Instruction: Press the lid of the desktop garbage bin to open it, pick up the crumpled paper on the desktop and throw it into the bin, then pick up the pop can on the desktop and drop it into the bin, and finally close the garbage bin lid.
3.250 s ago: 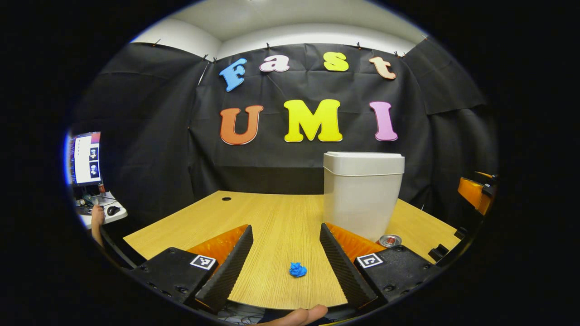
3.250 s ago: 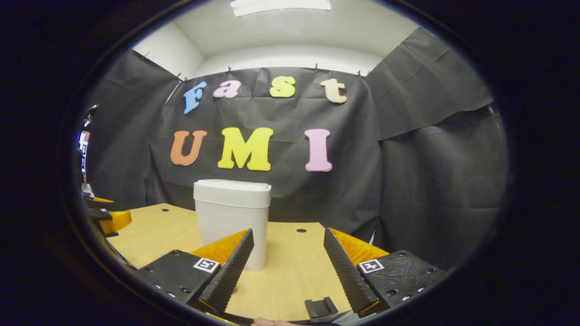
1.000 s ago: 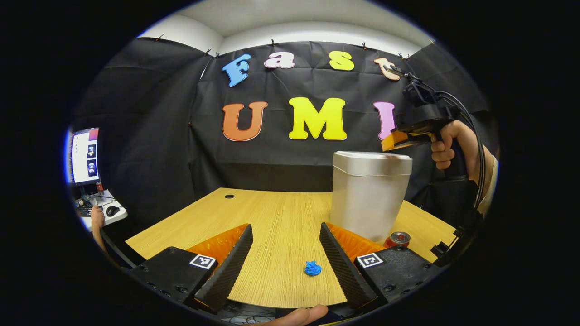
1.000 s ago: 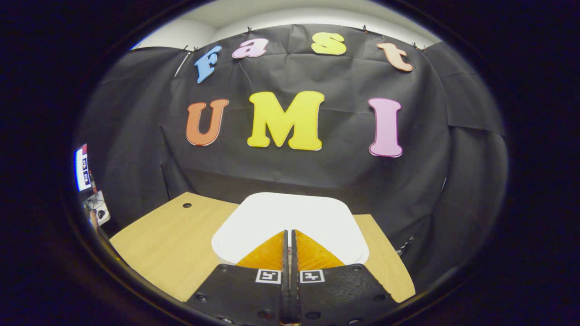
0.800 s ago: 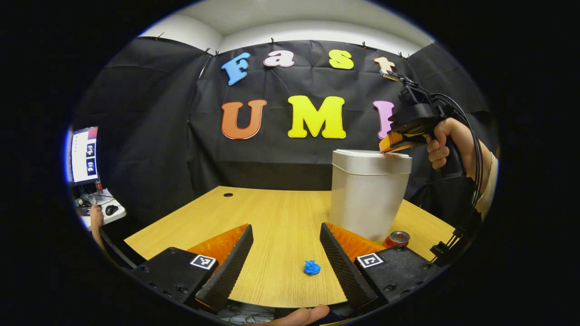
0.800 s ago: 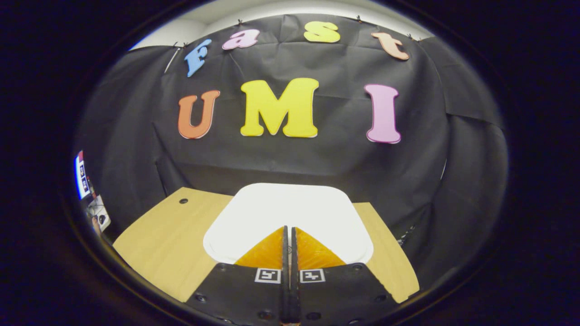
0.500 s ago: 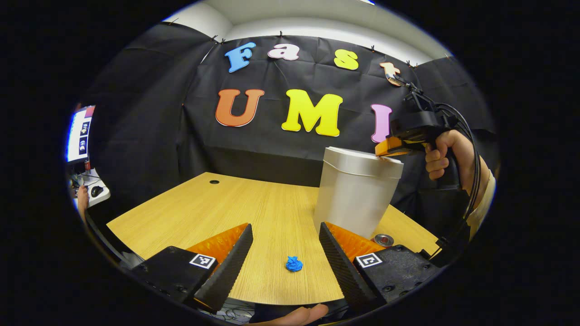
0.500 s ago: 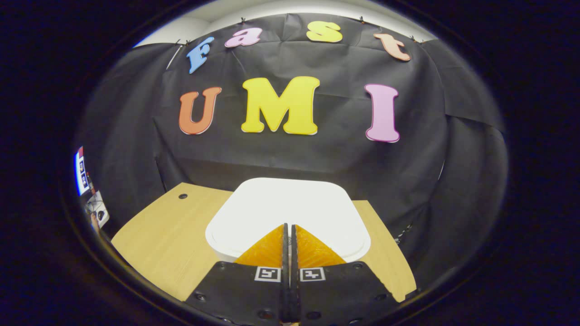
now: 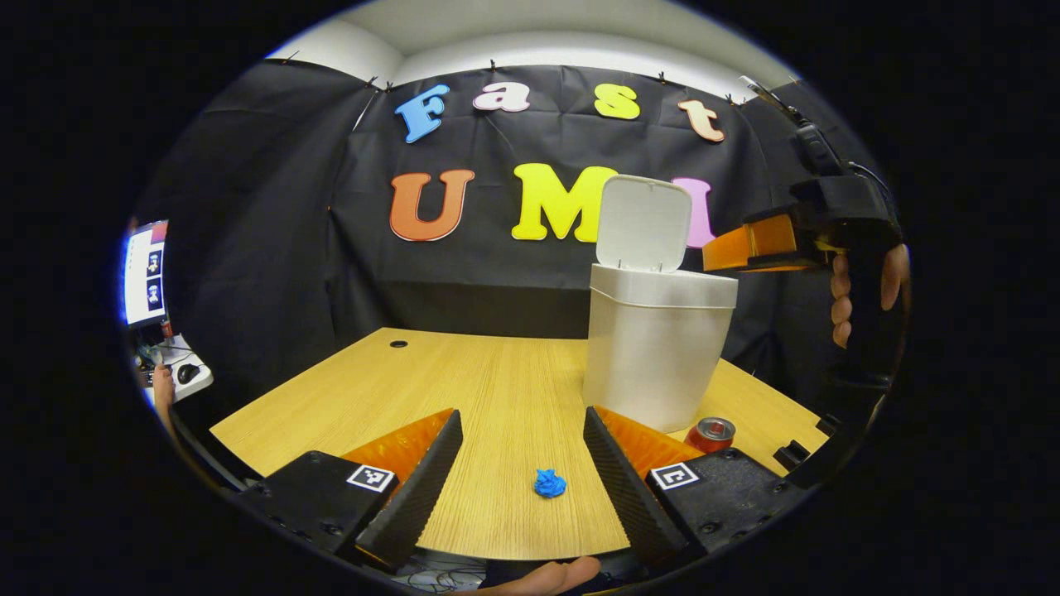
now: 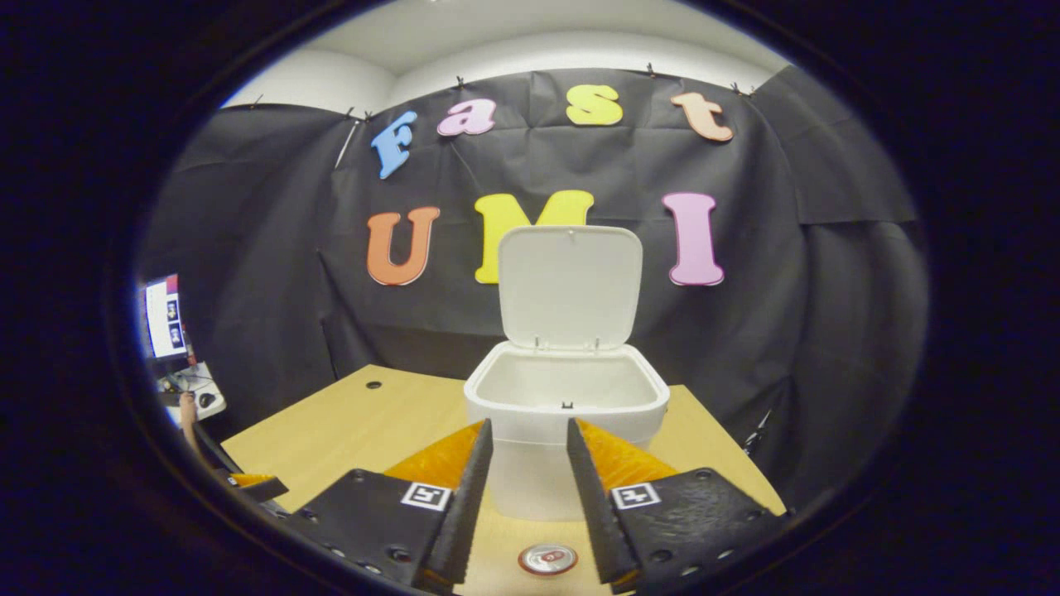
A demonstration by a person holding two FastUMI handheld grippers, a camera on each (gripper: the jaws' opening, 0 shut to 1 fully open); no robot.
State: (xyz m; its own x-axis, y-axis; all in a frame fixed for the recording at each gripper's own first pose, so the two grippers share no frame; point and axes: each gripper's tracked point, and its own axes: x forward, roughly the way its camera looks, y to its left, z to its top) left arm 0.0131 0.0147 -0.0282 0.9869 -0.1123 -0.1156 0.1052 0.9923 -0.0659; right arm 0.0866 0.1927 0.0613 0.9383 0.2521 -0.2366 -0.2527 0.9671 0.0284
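- Left gripper view: the left tongs (image 9: 520,472) are spread above the worktop (image 9: 489,397); lower them straight astride the crumpled paper (image 9: 549,483), lying between the fingers.
- Right gripper view: the right tongs (image 10: 525,488) are part-spread, empty, facing the garbage bin (image 10: 566,414), lid (image 10: 570,285) up; pop can (image 10: 547,559) below.

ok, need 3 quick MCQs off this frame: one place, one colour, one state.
1. Where does the pop can stand?
A. inside the bin
B. on the desk beside the bin's base
C. in the left tool

2. What colour is the crumpled paper?
A. blue
B. white
C. yellow

3. What state is the bin lid in?
A. shut
B. off, lying on the desk
C. swung up, open

Key: 1 B, it stands upright by the bin. 2 A, a blue wad lies on the desk. 3 C, the lid stands upright at its hinge.
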